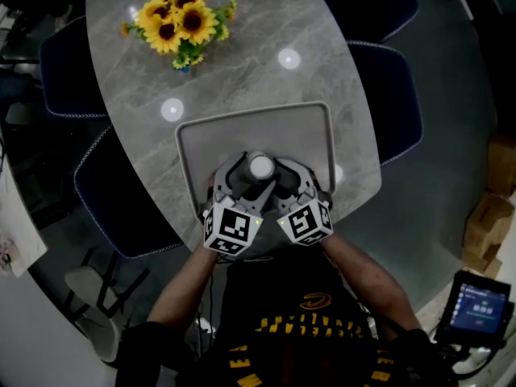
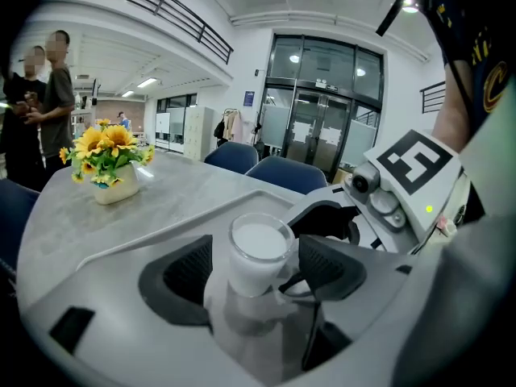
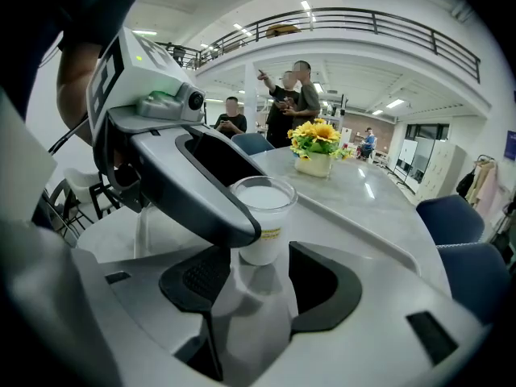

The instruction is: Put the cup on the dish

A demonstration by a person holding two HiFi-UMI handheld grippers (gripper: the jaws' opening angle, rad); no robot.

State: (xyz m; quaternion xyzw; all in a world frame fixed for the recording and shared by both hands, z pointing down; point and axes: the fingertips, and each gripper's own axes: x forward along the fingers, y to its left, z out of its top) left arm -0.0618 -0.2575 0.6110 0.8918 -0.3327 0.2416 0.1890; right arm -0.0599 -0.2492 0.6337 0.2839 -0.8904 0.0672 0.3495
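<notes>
A clear plastic cup (image 1: 260, 166) of white liquid stands upright on the grey tray-like dish (image 1: 201, 139) at the table's near end. My left gripper (image 1: 246, 176) is open, and the cup (image 2: 260, 252) sits between its pads with a thin gap on each side. The right gripper (image 1: 278, 176) comes in from the other side. It is also open, with the cup (image 3: 262, 220) at its fingertips and a slim gap on the right. One left finger (image 3: 201, 192) crosses in front and hides the right gripper's left pad.
A vase of sunflowers (image 1: 181, 22) stands at the far end of the grey marble table (image 1: 258, 39). Blue chairs (image 1: 387, 95) ring the table. Several people stand beyond the far end (image 3: 294, 95). The dish's raised rim (image 3: 363, 224) runs around the cup.
</notes>
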